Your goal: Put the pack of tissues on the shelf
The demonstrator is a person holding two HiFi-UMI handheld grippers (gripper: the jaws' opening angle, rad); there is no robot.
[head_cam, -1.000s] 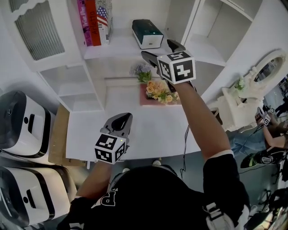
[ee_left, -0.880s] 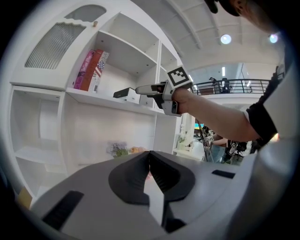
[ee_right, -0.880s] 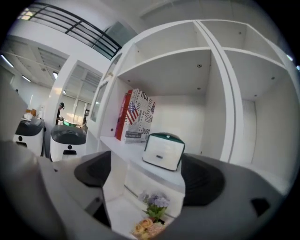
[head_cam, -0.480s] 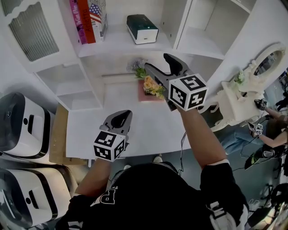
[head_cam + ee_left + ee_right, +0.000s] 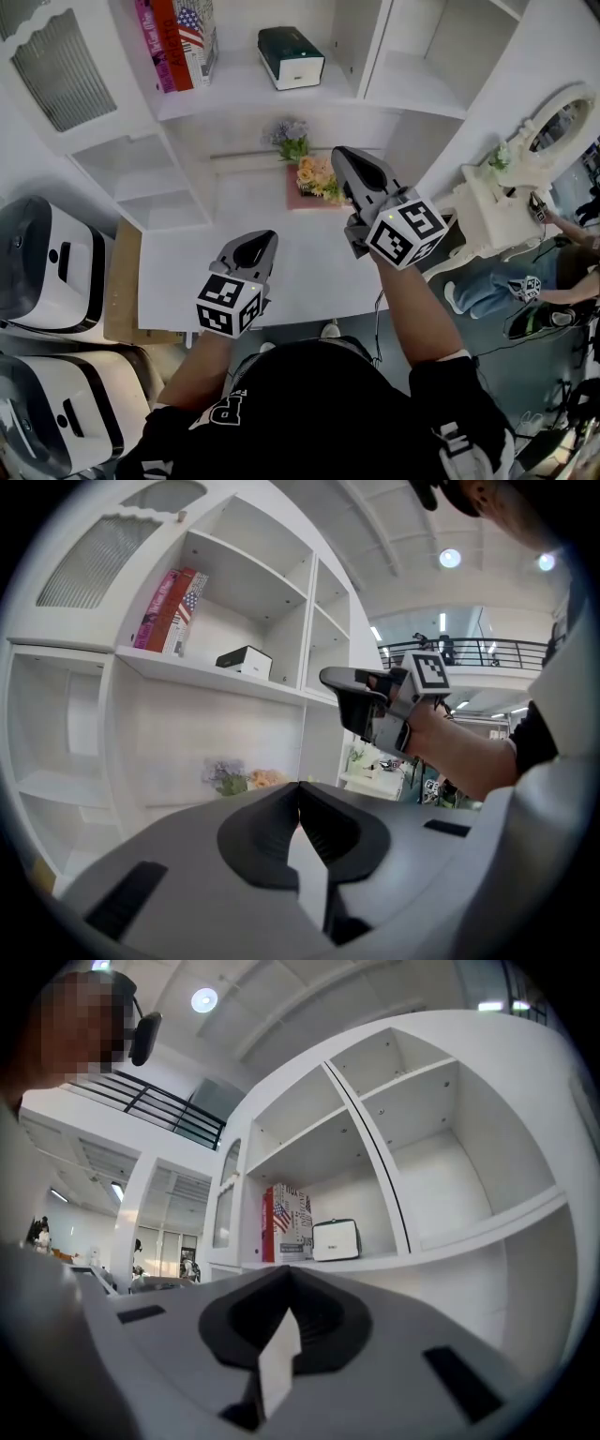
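Observation:
The pack of tissues [image 5: 291, 58], dark green with a white side, lies on the white shelf [image 5: 244, 94] next to the books; it also shows in the left gripper view [image 5: 246, 661] and the right gripper view [image 5: 336, 1239]. My right gripper [image 5: 349, 157] hangs well below and in front of that shelf, above the table; its jaws have just closed and are shut with nothing between them [image 5: 286, 1274]. My left gripper [image 5: 253, 246] hovers low over the table, shut and empty [image 5: 298, 789]. The right gripper [image 5: 342, 682] also appears in the left gripper view.
Upright books [image 5: 178, 42] stand left of the tissues. Flowers on a pink mat [image 5: 314, 178] sit at the back of the white table [image 5: 187, 272]. White appliances [image 5: 47, 253] stand at the left, an ornate white mirror [image 5: 553, 141] and a seated person [image 5: 525, 281] at the right.
My right gripper has drawn back from the shelf, down and toward me, and its jaws have gone from open to shut. The left gripper has stayed put.

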